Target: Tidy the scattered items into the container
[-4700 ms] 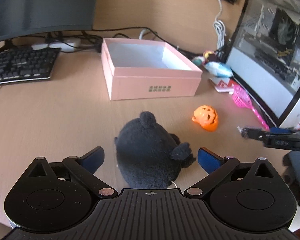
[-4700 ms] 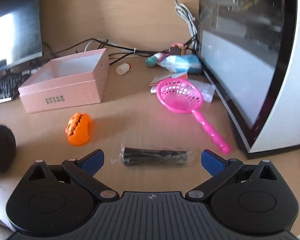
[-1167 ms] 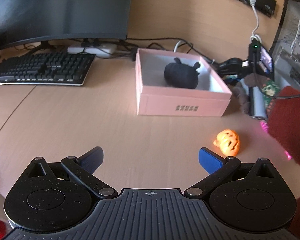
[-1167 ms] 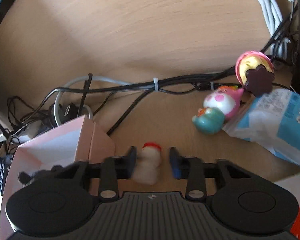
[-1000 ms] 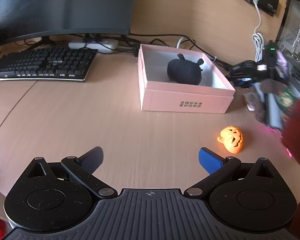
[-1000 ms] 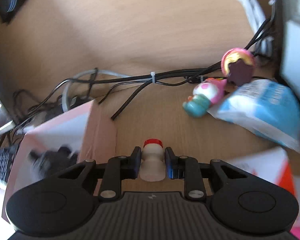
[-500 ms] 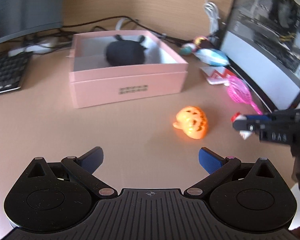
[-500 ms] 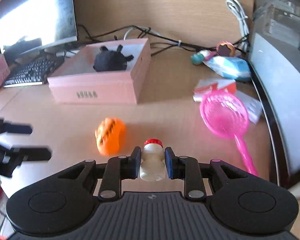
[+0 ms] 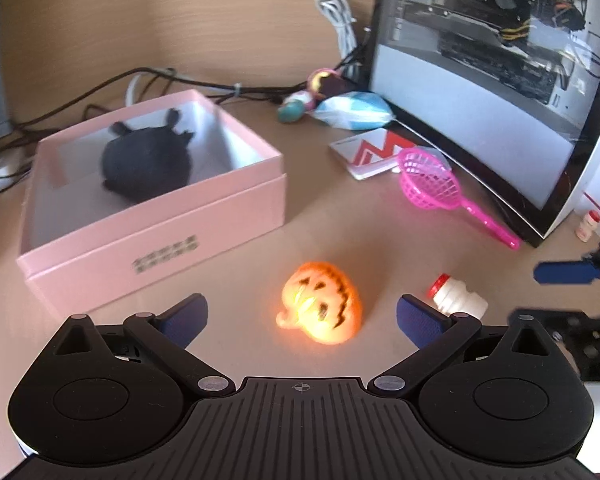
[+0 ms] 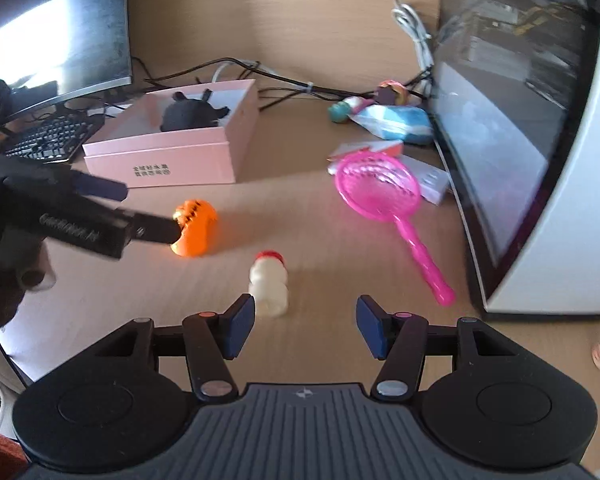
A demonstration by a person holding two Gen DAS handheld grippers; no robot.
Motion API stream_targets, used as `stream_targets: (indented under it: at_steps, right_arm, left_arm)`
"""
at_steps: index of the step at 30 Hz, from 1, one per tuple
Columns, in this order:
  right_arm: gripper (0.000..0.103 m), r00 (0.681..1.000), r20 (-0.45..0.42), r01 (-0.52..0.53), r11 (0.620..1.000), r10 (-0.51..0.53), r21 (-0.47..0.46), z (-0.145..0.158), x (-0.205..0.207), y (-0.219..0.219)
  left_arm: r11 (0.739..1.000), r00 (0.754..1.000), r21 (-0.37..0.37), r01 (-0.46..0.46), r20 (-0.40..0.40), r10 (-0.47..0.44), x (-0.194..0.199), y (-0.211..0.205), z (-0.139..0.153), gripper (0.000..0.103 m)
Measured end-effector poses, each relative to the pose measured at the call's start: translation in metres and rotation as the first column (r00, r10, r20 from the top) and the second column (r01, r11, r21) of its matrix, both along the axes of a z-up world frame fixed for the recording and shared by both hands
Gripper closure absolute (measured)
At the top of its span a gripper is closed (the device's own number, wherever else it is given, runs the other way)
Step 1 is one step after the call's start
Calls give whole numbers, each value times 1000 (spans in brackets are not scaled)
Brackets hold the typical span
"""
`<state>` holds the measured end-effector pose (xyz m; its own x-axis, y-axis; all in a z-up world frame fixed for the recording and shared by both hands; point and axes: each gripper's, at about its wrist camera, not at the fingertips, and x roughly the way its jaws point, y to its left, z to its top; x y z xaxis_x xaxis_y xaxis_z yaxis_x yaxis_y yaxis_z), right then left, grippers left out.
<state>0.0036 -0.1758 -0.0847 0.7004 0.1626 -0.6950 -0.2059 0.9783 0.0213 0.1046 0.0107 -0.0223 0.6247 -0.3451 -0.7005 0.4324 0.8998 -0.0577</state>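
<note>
On the worktop, my right gripper had jaws opening beside the small bottle; left gripper jaws stood apart around the orange pumpkin.

Home office desk; keyboard, monitor, glass-sided PC case.

Both tools pointed downward — the left tool stood wide open, while the right tool had its jaws opening, pads pressing on nothing.
</note>
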Motion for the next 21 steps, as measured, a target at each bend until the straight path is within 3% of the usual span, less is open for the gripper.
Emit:
stream_targets:
  at_steps: [3, 9, 13, 17, 21]
  right_arm:
    - [42, 1000, 5, 14, 1000, -14, -15, 2, -11, -6]
    - [38, 1000, 5, 18, 1000, -17, -19, 2, -17, -14]
    - [38, 1000, 2, -22, 1000, 22, -18, 0, -9, -9]
    - [38, 996, 0, -85, 996, 85, -28, -5, 3, 3]
    - [38, 991, -30, -134, 991, 134, -18, -15, 17, 16]
  left_arm:
    - [1000, 1000, 26, 11, 2, -11, 9, -10, -4, 4]
    - [999, 999, 43, -8, -35, 10, 20, -18, -14, 23]
    - [998, 998, 55, -40, -39, 42, 18, -16, -17, 46]
    - [987, 989, 73, -141, -30, 143, 6, 5, -14, 52]
    - [957, 959, 84, -277, -36, 281, -16, 47, -12, 50]
